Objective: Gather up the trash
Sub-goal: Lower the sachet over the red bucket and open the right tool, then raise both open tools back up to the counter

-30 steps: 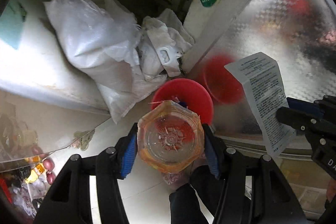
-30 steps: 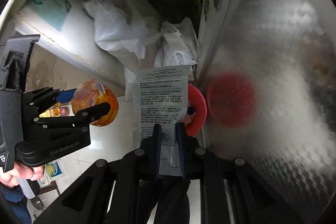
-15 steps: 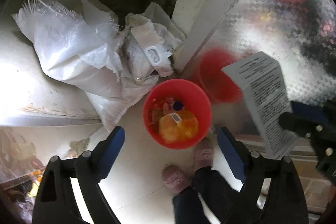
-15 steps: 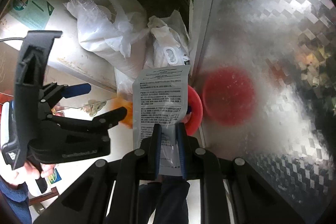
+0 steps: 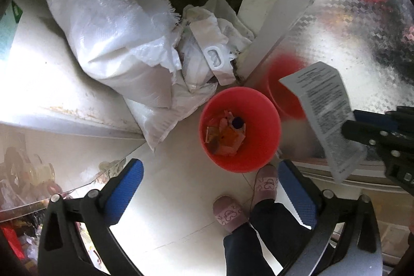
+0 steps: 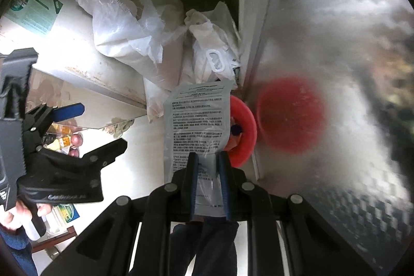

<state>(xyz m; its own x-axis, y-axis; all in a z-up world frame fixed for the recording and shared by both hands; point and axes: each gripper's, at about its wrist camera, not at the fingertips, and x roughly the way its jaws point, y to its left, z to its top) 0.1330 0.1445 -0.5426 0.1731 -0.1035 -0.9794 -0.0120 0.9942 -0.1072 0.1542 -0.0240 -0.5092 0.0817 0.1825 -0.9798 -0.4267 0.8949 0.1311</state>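
Observation:
A red bin (image 5: 269,136) stands on the pale floor, with an orange plastic bottle (image 5: 227,139) and other scraps lying inside. My left gripper (image 5: 209,172) is open and empty, held above the bin's near side. My right gripper (image 6: 209,159) is shut on a flat printed plastic pouch (image 6: 198,118), which stands upright and hides most of the bin (image 6: 244,126) in the right wrist view. The pouch (image 5: 323,110) also shows in the left wrist view, to the right of the bin. The left gripper (image 6: 80,128) appears at the left of the right wrist view.
White woven sacks (image 5: 116,43) and a white plastic bag (image 5: 209,53) lie piled behind the bin. A patterned metal panel (image 5: 349,25) rises right of the bin, a white cabinet (image 5: 38,84) left. The person's slippered feet (image 5: 266,183) stand just in front of the bin.
My left gripper opened and let go of the orange bottle, which dropped into the red bin. The right gripper still holds the pouch in about the same place.

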